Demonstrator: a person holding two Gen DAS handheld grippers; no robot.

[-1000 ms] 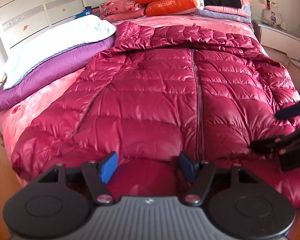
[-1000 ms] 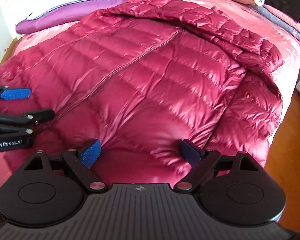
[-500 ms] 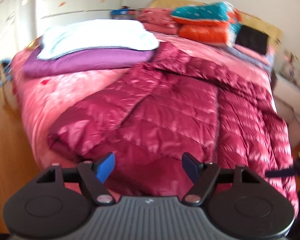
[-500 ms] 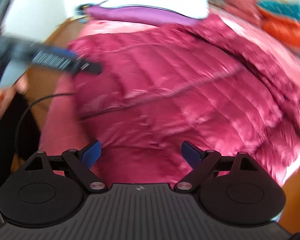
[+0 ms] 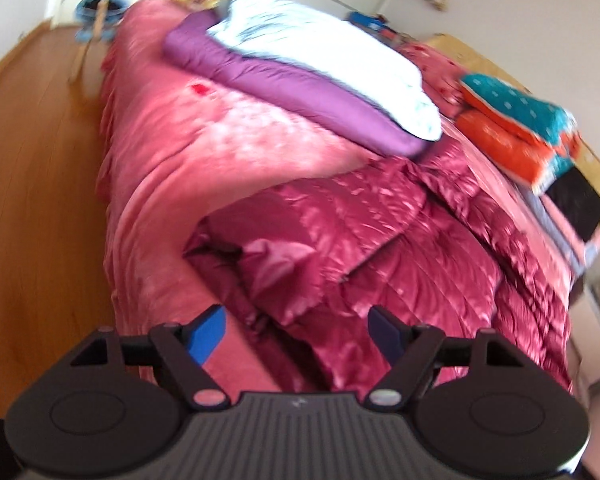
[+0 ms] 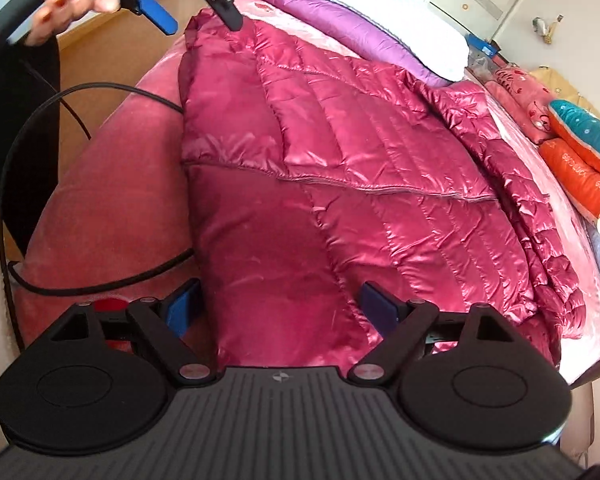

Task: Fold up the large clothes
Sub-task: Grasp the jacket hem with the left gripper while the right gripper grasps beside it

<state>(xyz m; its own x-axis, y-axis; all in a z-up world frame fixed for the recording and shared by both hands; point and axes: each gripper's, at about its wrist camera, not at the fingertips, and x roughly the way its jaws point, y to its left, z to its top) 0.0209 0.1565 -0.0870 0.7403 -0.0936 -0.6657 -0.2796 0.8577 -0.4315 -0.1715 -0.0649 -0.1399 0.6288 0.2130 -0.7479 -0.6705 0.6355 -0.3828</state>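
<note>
Purple quilt (image 6: pixel 352 32) lies beside jacket (image 6: pixel 340 160), perhaps touching.

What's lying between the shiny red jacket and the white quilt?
A folded purple quilt lies under the white quilt, between it and the red jacket. Both wrist views show it.

The jacket (image 6: pixel 360 168) is glossy quilted cloth, its shell shining in the light, with stitched seams and fine creases. The bedspread (image 5: pixel 204 152) under it is soft, matt pink plush. Along the bed's far edge the quilt (image 5: pixel 300 92) is smooth purple and white cloth. At the head, the cushions (image 6: pixel 580 160) are printed cloth. The floor (image 5: pixel 32 184) is smooth, faintly shiny wood. The right gripper (image 6: pixel 280 310) is matt black plastic with a ribbed body, blue pads (image 6: pixel 180 306) and small metal pivot pins. The cable (image 6: pixel 60 284) has a smooth black sheath.
</note>
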